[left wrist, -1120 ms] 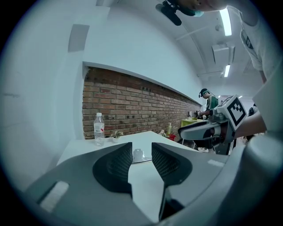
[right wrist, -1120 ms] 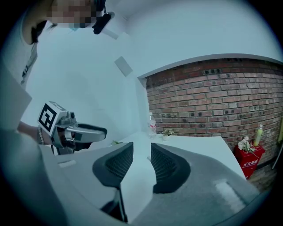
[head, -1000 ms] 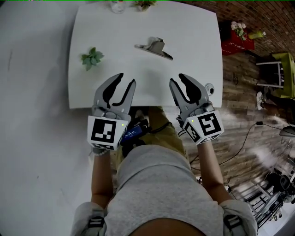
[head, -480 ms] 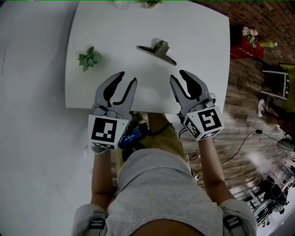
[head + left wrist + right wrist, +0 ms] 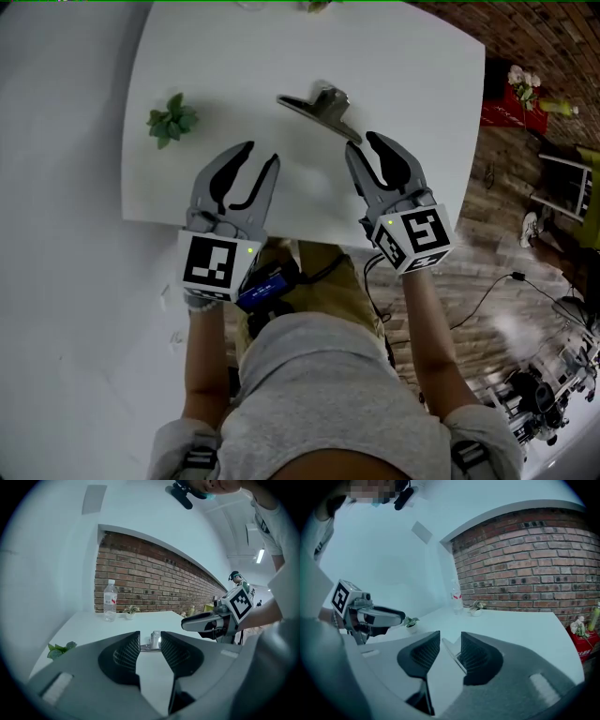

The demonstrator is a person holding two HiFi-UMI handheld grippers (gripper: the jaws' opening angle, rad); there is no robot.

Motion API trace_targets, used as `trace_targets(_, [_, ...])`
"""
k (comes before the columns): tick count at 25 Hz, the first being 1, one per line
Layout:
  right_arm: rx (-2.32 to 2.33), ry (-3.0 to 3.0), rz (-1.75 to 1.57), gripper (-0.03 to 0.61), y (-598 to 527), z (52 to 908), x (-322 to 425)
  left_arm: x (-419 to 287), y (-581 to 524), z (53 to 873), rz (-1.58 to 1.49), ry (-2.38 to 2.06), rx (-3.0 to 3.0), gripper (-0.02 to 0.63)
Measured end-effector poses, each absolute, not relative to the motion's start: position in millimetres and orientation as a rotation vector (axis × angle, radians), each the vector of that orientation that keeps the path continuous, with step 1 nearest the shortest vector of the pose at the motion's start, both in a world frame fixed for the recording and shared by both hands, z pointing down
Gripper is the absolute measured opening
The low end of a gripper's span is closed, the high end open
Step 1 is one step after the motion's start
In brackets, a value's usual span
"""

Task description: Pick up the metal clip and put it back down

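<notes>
The metal clip (image 5: 319,103) lies on the white surface (image 5: 422,94), toward the far middle, with its right end angled nearer to you. Your right gripper (image 5: 363,145) sits just at that near end. Its jaws have just been opening and stand wide, with the clip's tip at their mouth and no pad pressing on it. Your left gripper (image 5: 260,155) hovers left of the clip, jaws partly apart and empty. A small plant (image 5: 171,120) sits near the left edge.

Shiny metal clip (image 5: 319,105), smooth matt table (image 5: 422,112)
</notes>
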State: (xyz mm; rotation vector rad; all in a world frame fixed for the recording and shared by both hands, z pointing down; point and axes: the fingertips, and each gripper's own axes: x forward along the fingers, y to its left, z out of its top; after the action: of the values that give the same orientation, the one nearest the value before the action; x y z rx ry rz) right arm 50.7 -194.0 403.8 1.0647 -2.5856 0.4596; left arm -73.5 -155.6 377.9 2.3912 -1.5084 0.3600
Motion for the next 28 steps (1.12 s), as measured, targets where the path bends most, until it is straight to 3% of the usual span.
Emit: trace_targets(28, [0.986,-2.498,0.618,0.150,-261.7,491.0,34.5,-73.4,-187.7,441.5,0.402,-1.482,2.246,0.135])
